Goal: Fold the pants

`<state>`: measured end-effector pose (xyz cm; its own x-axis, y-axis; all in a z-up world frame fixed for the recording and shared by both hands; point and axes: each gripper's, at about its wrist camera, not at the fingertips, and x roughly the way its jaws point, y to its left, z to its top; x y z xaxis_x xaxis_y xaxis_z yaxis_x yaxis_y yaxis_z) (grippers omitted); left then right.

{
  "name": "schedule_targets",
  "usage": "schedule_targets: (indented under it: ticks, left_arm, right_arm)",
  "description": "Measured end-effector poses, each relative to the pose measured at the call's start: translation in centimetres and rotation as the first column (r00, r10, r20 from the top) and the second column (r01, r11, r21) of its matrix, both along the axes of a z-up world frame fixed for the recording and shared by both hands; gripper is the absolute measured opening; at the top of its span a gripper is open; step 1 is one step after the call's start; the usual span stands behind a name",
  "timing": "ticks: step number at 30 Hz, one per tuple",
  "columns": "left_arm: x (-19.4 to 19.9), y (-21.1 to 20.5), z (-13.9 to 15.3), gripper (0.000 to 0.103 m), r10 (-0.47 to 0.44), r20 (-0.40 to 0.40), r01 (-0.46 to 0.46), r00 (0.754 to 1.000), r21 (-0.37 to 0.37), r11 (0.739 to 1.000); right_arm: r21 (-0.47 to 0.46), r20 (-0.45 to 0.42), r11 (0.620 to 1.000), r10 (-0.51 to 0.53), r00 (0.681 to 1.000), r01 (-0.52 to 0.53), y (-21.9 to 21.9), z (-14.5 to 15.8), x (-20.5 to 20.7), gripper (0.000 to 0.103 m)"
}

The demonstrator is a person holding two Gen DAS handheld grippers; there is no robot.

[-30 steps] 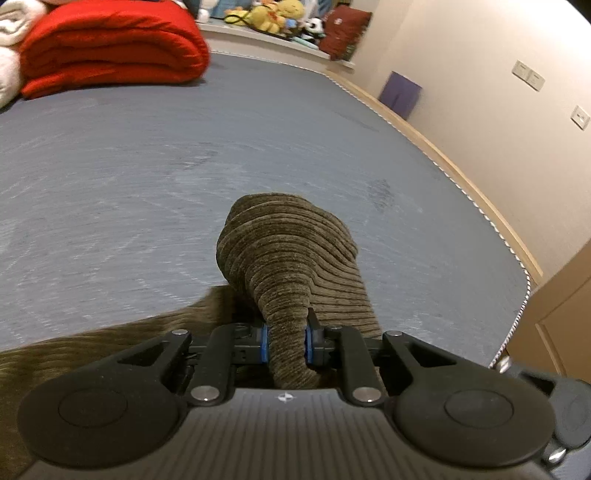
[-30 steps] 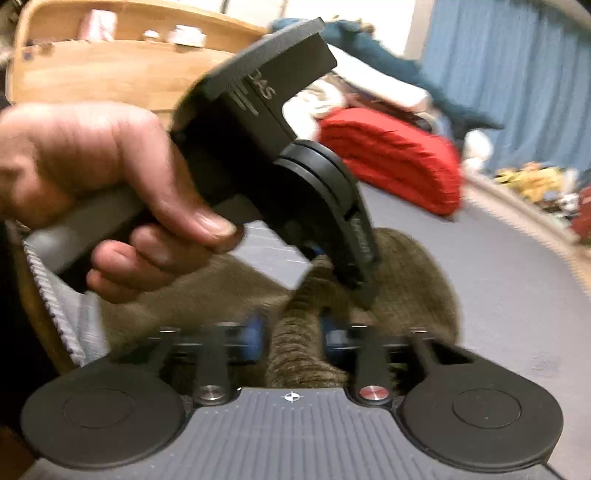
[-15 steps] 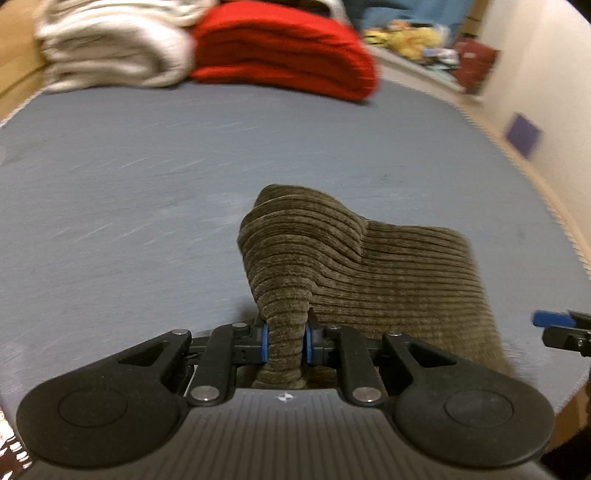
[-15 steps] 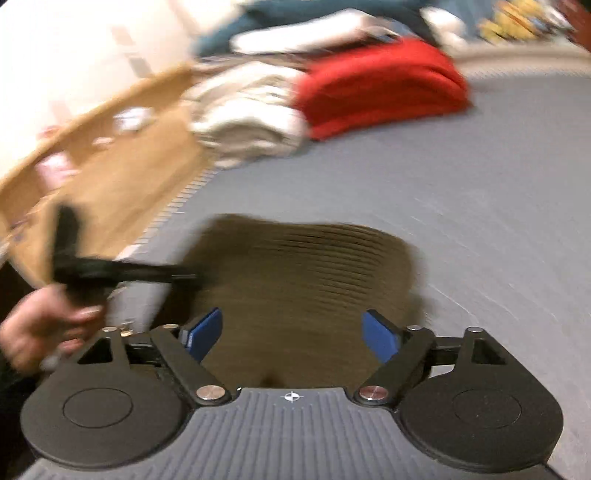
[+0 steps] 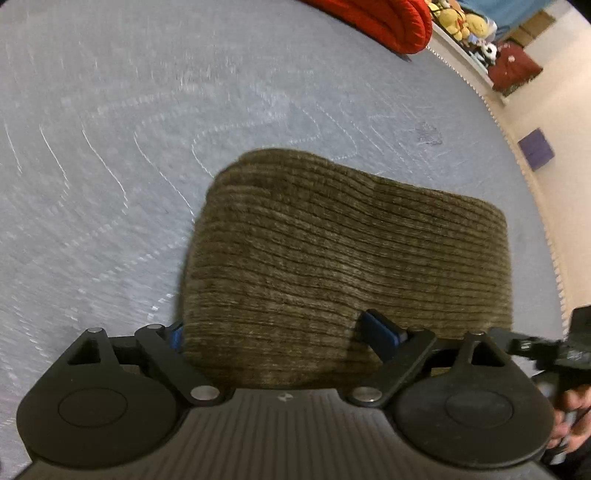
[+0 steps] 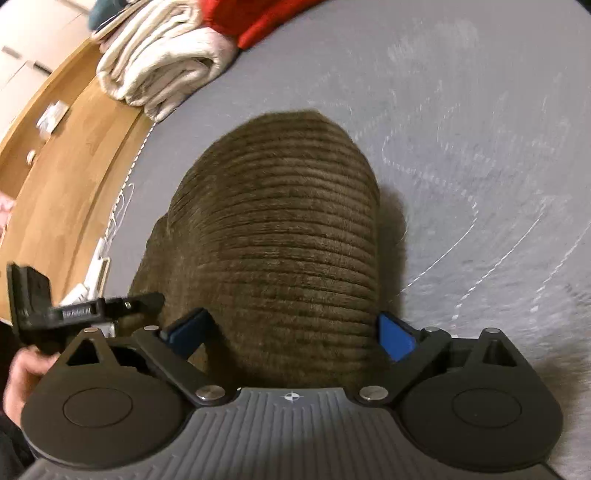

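The brown corduroy pants (image 5: 347,254) lie folded in a thick bundle on the grey bed cover (image 5: 129,147). My left gripper (image 5: 280,332) hovers at their near edge, its jaws opening wide. The fabric sits between the blue pads (image 5: 380,328) without being pressed. In the right wrist view the pants (image 6: 280,236) bulge upward. My right gripper (image 6: 291,332) is also opening, with the fold between its blue pads (image 6: 397,336), untouched. Each gripper shows at the edge of the other's view, held by a hand (image 6: 22,369).
A red quilt (image 5: 388,22) and rolled white blankets (image 6: 162,62) lie at the far end of the bed. Plush toys (image 5: 454,22) sit on a ledge beyond. The stitched bed edge (image 5: 517,155) runs along the wall; a wooden frame (image 6: 74,147) borders the other side.
Both grippers were shut on a raised fold of the pants; now both have let go and spread wide. The pants have dropped flat into a folded bundle, and both hands have lowered.
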<state>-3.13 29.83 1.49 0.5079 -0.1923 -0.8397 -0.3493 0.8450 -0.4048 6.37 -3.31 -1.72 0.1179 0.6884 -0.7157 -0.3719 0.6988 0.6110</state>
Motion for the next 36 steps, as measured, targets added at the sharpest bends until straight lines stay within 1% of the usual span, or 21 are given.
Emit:
schedule_targets:
  ticks: [1, 2, 3, 5, 6, 8, 11, 14, 18, 21, 23, 25, 27, 28, 29, 30, 31, 32, 34, 35, 36]
  left_arm:
    - [0.1, 0.2, -0.1, 0.089, -0.002, -0.002, 0.002, 1.000, -0.010, 1.000]
    - [0.2, 0.2, -0.3, 0.085, -0.013, -0.002, 0.013, 1.000, -0.012, 1.000]
    - [0.4, 0.2, -0.2, 0.082, -0.027, -0.001, 0.027, 1.000, -0.011, 1.000]
    - [0.5, -0.6, 0.3, 0.071, -0.040, 0.000, 0.040, 0.999, 0.008, 0.999]
    - [0.6, -0.8, 0.6, 0.068, -0.049, 0.002, 0.048, 0.999, 0.031, 0.998]
    - [0.7, -2.1, 1.4, 0.057, -0.052, 0.020, 0.050, 0.998, 0.082, 0.995]
    - [1.2, -3.9, 2.6, 0.047, -0.069, 0.088, 0.058, 0.994, 0.118, 0.991]
    - [2.5, -5.7, 3.3, 0.046, -0.088, 0.148, 0.072, 0.985, 0.108, 0.992]
    - [5.0, -9.6, 4.5, 0.046, -0.138, 0.235, 0.100, 0.962, 0.164, 0.981]
    - [7.3, -12.5, 5.6, 0.046, -0.165, 0.310, 0.101, 0.937, 0.212, 0.972]
    - [8.6, -14.5, 6.4, 0.045, -0.181, 0.369, 0.092, 0.912, 0.246, 0.965]
    - [10.0, -16.4, 7.2, 0.044, -0.202, 0.432, 0.079, 0.879, 0.286, 0.955]
    - [11.0, -17.4, 7.6, 0.045, -0.205, 0.473, 0.065, 0.857, 0.296, 0.953]
    - [11.9, -18.2, 7.4, 0.049, -0.205, 0.475, 0.057, 0.856, 0.308, 0.950]
    - [12.8, -18.7, 7.0, 0.056, -0.195, 0.459, 0.046, 0.867, 0.317, 0.947]
    - [13.8, -19.1, 6.5, 0.059, -0.177, 0.427, 0.027, 0.887, 0.335, 0.942]
    - [15.5, -20.1, 6.0, 0.061, -0.152, 0.396, -0.006, 0.905, 0.370, 0.929]
    - [15.9, -20.4, 5.6, 0.062, -0.120, 0.368, -0.051, 0.922, 0.422, 0.905]
    - [16.4, -20.9, 5.5, 0.062, -0.054, 0.324, -0.126, 0.945, 0.509, 0.852]
    - [16.3, -21.1, 5.7, 0.062, -0.037, 0.318, -0.140, 0.947, 0.516, 0.845]
    - [16.6, -21.4, 6.1, 0.062, -0.042, 0.326, -0.136, 0.945, 0.504, 0.853]
  right_arm:
    - [0.002, 0.006, 1.000, 0.000, 1.000, 0.000, 0.3, 0.0, 0.0, 0.086]
    - [0.001, 0.013, 1.000, -0.002, 1.000, 0.002, 0.4, 0.2, 0.1, 0.073]
    - [-0.001, 0.018, 1.000, -0.011, 1.000, 0.011, 0.4, 0.4, -0.1, 0.068]
    - [0.008, 0.026, 1.000, -0.025, 0.999, 0.025, 0.5, 0.9, -0.1, 0.052]
    - [0.014, 0.034, 0.999, -0.034, 0.999, 0.033, 0.4, 1.0, -0.1, 0.049]
    - [0.035, 0.051, 0.998, -0.045, 0.998, 0.044, -0.3, 1.6, -0.4, 0.042]
    - [0.060, 0.087, 0.997, -0.060, 0.994, 0.055, -1.5, 2.9, -0.7, 0.040]
    - [0.074, 0.162, 0.995, -0.082, 0.983, 0.071, -3.1, 4.9, -0.3, 0.040]
    - [0.065, 0.264, 0.993, -0.109, 0.958, 0.095, -5.9, 7.0, 1.6, 0.040]
    - [0.070, 0.316, 0.989, -0.147, 0.937, 0.131, -8.2, 8.0, 3.8, 0.040]
    - [0.079, 0.358, 0.985, -0.173, 0.917, 0.155, -9.8, 8.7, 5.4, 0.040]
    - [0.091, 0.416, 0.982, -0.190, 0.889, 0.167, -11.1, 9.6, 7.0, 0.040]
    - [0.098, 0.480, 0.980, -0.197, 0.855, 0.171, -12.1, 10.3, 8.5, 0.040]
    - [0.095, 0.506, 0.982, -0.191, 0.841, 0.166, -12.5, 10.4, 9.2, 0.041]
    - [0.091, 0.525, 0.983, -0.181, 0.832, 0.157, -12.6, 10.4, 10.0, 0.043]
    - [0.074, 0.540, 0.986, -0.167, 0.825, 0.151, -12.7, 10.2, 10.9, 0.045]
    - [0.034, 0.546, 0.985, -0.161, 0.822, 0.170, -12.2, 9.6, 12.2, 0.052]
    - [-0.009, 0.550, 0.975, -0.182, 0.815, 0.224, -12.2, 9.0, 13.0, 0.060]
    - [-0.102, 0.584, 0.911, -0.270, 0.765, 0.400, -12.4, 7.8, 13.9, 0.063]
    - [-0.134, 0.591, 0.885, -0.291, 0.752, 0.447, -12.7, 7.4, 14.2, 0.064]
    - [-0.133, 0.583, 0.887, -0.290, 0.759, 0.441, -12.9, 7.3, 14.3, 0.064]
